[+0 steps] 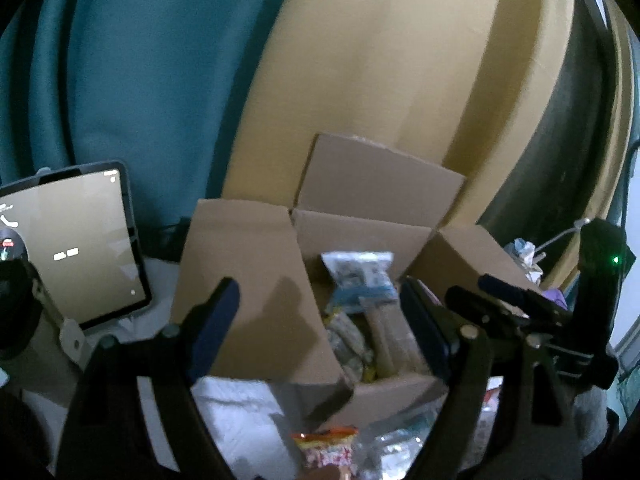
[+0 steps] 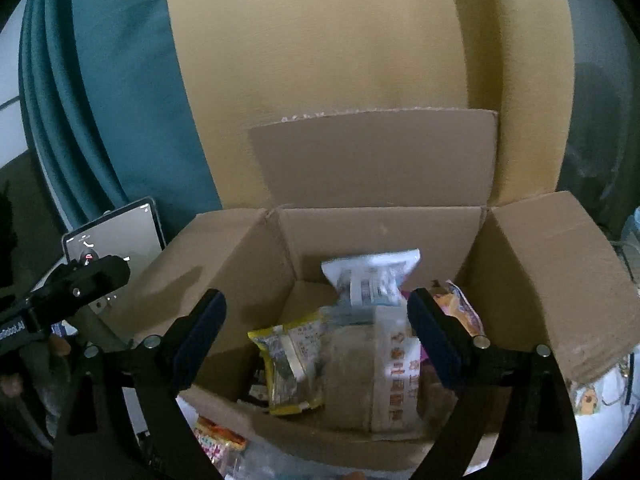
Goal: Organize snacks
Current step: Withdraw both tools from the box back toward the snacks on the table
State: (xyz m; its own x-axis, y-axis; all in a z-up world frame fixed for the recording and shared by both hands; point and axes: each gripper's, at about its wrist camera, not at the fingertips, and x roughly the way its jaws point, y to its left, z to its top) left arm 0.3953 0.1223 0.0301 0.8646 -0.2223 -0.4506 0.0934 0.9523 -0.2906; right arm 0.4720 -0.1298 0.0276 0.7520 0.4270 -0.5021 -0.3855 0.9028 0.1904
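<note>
Both grippers (image 1: 320,320) (image 2: 316,336) level, agape, apparently empty, before snack-filled box (image 2: 380,232).

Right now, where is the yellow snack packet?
In the right wrist view, the yellow snack packet lies inside the open cardboard box, at its front left, beside the wide pale packet on its right.
</note>
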